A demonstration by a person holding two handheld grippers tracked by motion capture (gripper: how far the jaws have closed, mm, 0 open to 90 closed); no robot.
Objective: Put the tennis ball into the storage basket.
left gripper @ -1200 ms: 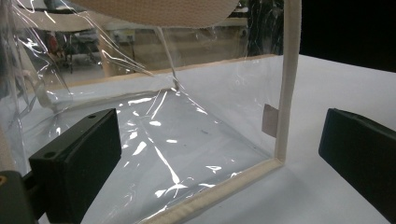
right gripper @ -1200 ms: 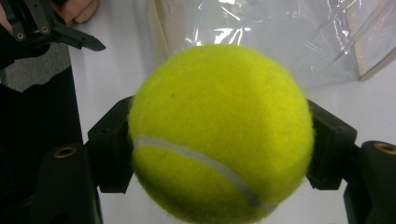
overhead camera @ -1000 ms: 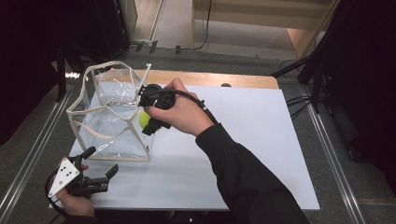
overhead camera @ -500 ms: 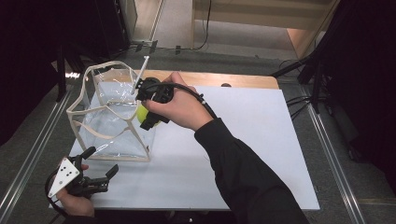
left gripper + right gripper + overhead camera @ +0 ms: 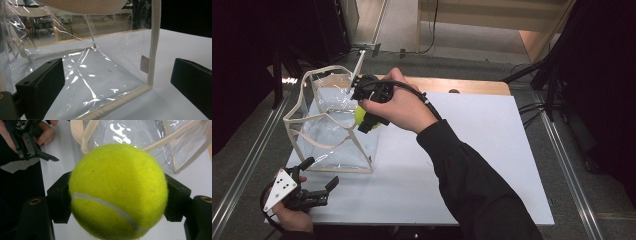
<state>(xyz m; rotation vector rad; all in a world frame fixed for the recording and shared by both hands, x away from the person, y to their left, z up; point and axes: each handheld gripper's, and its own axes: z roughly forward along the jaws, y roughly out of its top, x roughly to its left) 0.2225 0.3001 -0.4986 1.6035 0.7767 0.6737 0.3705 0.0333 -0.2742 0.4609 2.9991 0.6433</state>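
Both tools differ: the right tool [image 5: 117, 195] pinches a light, fuzzy, springy tennis ball [image 5: 117, 190] across its middle; the left tool [image 5: 117, 85] is spread beside the floppy clear bag [image 5: 105, 62].

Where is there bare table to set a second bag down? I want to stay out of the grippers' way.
The white table is bare right of the sleeve, out to its far and right edges. It is crowded at left: the clear bag, the right gripper holding the tennis ball, and the left gripper by the near corner.

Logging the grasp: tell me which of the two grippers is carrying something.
The right gripper, by the clear bag's rim: its fingers clamp a yellow tennis ball. The left gripper is open.
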